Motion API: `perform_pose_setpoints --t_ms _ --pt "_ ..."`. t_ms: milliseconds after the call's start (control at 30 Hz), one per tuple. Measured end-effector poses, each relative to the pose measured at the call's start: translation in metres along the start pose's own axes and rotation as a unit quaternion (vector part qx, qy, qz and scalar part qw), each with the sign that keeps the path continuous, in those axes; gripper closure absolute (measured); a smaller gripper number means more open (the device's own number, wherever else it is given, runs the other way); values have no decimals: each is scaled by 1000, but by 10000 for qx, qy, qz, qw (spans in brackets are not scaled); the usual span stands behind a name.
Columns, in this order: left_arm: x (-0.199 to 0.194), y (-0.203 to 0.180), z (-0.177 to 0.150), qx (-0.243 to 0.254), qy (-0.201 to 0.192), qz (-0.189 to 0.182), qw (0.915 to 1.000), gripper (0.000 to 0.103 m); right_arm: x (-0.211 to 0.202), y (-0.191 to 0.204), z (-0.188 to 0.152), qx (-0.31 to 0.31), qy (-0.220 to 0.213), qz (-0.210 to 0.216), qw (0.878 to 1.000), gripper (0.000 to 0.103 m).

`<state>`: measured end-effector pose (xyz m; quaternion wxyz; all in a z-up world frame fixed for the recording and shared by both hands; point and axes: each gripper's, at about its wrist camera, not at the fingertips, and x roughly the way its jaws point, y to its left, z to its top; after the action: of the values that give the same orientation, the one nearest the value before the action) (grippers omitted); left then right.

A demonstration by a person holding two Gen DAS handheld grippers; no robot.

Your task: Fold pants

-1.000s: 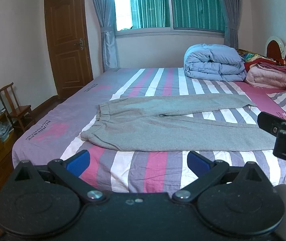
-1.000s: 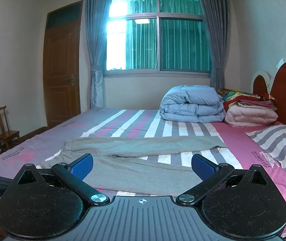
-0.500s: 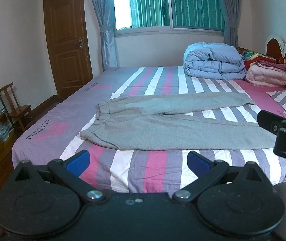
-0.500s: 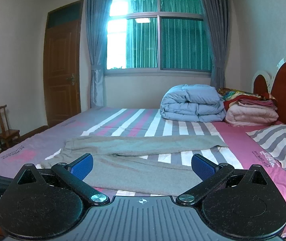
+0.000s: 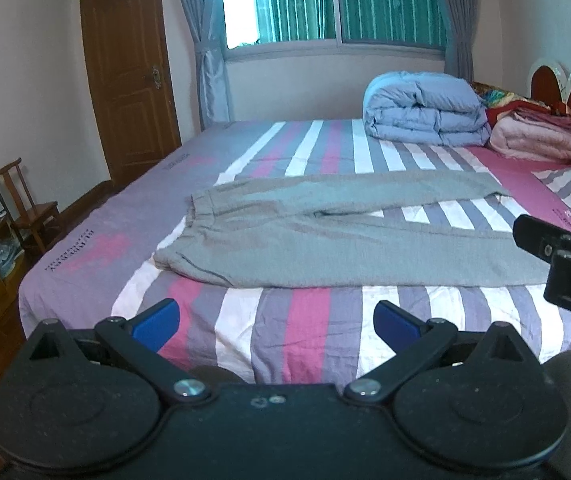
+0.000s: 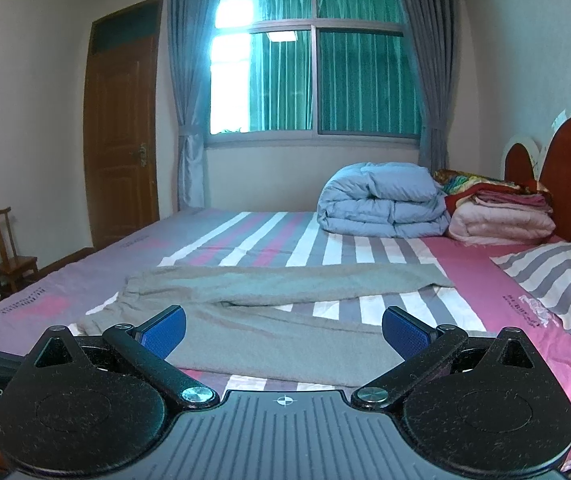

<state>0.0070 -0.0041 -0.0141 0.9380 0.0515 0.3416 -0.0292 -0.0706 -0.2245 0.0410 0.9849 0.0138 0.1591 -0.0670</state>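
Grey pants lie flat on the striped bed, waistband to the left, two legs spread toward the right; they also show as grey pants in the right wrist view. My left gripper is open over the near edge of the bed, short of the pants, with nothing between its blue pads. My right gripper is open too, low in front of the near trouser leg and apart from it. Its black body juts in at the right of the left wrist view.
A folded blue duvet and a stack of pink and red blankets sit at the far right by the headboard. A striped pillow lies right. A wooden chair, shelf and door stand left.
Both views have tilted down and drawn slightly nearer the bed. The pants lie as before and both grippers stay open.
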Motion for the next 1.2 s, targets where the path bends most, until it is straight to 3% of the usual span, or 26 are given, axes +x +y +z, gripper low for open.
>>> perform_pose_setpoints --t_ms 67,133,400,500,600,733,933,1067,1200 --pt "3 0 -3 -51 -326 11 9995 6 4 -1 -2 -12 21 -7 10000 0" --pt "6 0 -4 -10 -356 74 9993 6 10 -3 -6 -4 85 -15 10000 0" --pt "31 2 -4 409 22 492 9979 6 36 -14 -29 177 430 51 9989 0" --pt "47 4 -2 374 208 556 9975 6 47 -19 -37 189 556 15 9983 0" --pt "63 4 8 42 298 393 9988 6 62 -26 -45 248 718 38 9971 0" --pt "83 5 32 207 247 330 9989 6 80 -36 -44 308 792 118 9963 0" --pt "126 23 89 339 186 419 9984 6 115 -45 -14 -38 614 483 9969 0" --pt "167 34 130 583 244 478 9969 7 157 -48 9 -300 658 780 9943 0" --pt "215 54 166 674 379 527 9956 15 212 -46 29 -713 774 929 9901 0"
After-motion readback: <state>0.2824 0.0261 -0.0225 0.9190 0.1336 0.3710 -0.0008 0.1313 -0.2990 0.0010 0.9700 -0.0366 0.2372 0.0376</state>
